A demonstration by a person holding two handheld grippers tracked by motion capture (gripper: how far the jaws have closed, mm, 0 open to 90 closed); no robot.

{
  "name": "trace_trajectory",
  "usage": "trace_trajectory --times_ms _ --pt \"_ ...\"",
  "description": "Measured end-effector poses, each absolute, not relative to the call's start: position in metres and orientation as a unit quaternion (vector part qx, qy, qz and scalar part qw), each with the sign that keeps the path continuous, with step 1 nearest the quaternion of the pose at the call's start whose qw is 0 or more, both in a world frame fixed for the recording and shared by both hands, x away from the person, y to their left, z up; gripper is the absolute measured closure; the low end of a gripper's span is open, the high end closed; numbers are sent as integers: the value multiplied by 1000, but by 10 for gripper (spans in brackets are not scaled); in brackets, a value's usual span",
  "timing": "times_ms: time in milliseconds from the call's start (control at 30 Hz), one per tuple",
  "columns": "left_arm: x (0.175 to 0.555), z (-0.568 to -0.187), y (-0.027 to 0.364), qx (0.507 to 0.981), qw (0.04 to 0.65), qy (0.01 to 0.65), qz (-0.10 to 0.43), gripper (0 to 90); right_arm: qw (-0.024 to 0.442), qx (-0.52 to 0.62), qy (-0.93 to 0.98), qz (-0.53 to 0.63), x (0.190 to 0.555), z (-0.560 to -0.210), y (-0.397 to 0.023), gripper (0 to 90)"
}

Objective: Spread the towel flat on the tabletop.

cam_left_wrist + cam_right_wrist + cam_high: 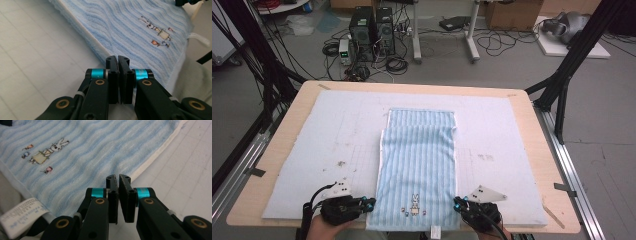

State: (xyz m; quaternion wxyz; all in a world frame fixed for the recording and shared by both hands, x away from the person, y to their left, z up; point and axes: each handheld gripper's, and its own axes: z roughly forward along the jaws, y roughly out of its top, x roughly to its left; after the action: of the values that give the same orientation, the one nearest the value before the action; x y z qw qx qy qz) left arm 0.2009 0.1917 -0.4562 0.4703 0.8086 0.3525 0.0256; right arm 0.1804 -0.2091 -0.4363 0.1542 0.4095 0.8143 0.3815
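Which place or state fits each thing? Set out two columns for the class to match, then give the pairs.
1 towel
2 rabbit picture
3 left tongs
4 care label

A shut, at the towel's left edge
B white, hanging off the near hem
C blue striped, far end folded back
D stitched near the near hem

Pairs: 1-C, 2-D, 3-A, 4-B

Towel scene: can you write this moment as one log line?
towel: partly folded, flat | left gripper: shut, at left edge | right gripper: shut, at right edge | mat: underneath
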Motion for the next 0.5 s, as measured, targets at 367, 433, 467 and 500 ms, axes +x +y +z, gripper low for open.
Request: trace_trajectory --times_ms 367,433,467,500 --pt "210 -448 192 787 490 371 50 490 172 441 783 403 178 -432 -217 528" --pt "216 -445 192 780 496 376 65 454 183 447 776 405 185 -431 -216 430" --pt "220 -443 192 776 500 378 71 427 185 452 773 405 188 -431 -215 380" --pt "223 -442 192 773 503 378 81 403 187 453 771 408 192 -431 -215 327"
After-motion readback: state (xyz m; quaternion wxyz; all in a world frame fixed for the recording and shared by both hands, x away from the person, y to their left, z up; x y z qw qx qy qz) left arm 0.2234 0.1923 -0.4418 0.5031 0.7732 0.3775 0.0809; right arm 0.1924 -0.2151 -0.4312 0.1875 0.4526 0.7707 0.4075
